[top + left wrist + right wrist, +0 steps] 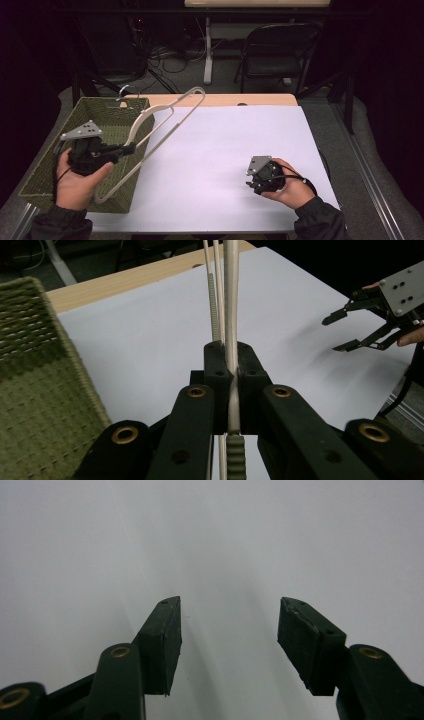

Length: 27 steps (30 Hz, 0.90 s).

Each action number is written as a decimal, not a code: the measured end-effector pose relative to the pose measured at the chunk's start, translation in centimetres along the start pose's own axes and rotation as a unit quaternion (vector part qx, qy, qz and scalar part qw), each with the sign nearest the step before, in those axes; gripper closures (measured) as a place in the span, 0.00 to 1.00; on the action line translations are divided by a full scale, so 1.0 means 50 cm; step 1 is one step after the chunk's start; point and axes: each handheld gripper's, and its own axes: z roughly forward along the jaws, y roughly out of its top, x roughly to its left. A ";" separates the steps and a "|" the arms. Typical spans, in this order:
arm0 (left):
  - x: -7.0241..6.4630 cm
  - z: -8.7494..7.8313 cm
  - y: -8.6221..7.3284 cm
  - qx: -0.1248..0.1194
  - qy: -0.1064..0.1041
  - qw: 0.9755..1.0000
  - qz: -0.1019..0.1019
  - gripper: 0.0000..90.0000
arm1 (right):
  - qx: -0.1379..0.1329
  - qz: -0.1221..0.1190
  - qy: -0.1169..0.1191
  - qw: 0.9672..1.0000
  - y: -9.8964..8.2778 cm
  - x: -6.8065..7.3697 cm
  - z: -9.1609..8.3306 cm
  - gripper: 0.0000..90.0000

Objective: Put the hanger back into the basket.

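Two hands come in from the near edge of the table, and each one holds a black gripper. In the high view, the left hand [75, 182] is near the left side, over the basket. Its gripper, the left gripper [131, 148], has its jaws closed tight on a cream clothes hanger [165, 127]. The left gripper view shows this well: the two black jaws press together on one thin bar of the hanger [231, 315], with no gap left between them. A ribbed green strip runs along that bar.

From the jaws the hanger stretches up and away to the far right, lifted off the table and tilted. Its near end hangs over the basket's right wall. Its small metal hook [123, 90] is over the far edge of the basket.

Under it sits a green woven basket [45, 165] on the left side of the table.

Well apart, on the near right, the right hand [290, 187] holds the right gripper [251, 184] low over a white sheet [225, 145]. The right gripper view shows its jaws wide open with nothing between them, just white sheet below.

That white sheet covers most of the wooden table [225, 100]. Past the table stands a dark folding chair [277, 50] on the floor.
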 end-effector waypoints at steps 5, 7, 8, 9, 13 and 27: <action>0.046 -0.038 -0.001 0.001 0.010 1.000 -0.009 0.97 | -0.003 0.010 0.000 1.000 -0.006 -0.007 0.000 0.48; 0.061 -0.050 -0.002 0.003 0.020 1.000 -0.010 0.97 | -0.001 0.015 0.000 1.000 -0.007 -0.008 0.002 0.48; 0.070 -0.057 -0.002 0.004 0.024 1.000 -0.011 0.97 | -0.002 0.018 0.001 1.000 -0.008 -0.008 0.003 0.48; 0.076 -0.061 -0.002 0.003 0.027 1.000 -0.013 0.97 | -0.001 0.018 0.001 1.000 -0.008 -0.009 0.003 0.48; 0.108 -0.087 -0.006 0.004 0.044 0.999 -0.012 0.97 | 0.001 0.025 0.003 1.000 -0.009 -0.008 0.007 0.48; 0.205 -0.123 -0.032 0.004 0.053 0.998 -0.026 0.97 | -0.007 0.047 -0.002 0.999 -0.027 -0.020 -0.004 0.48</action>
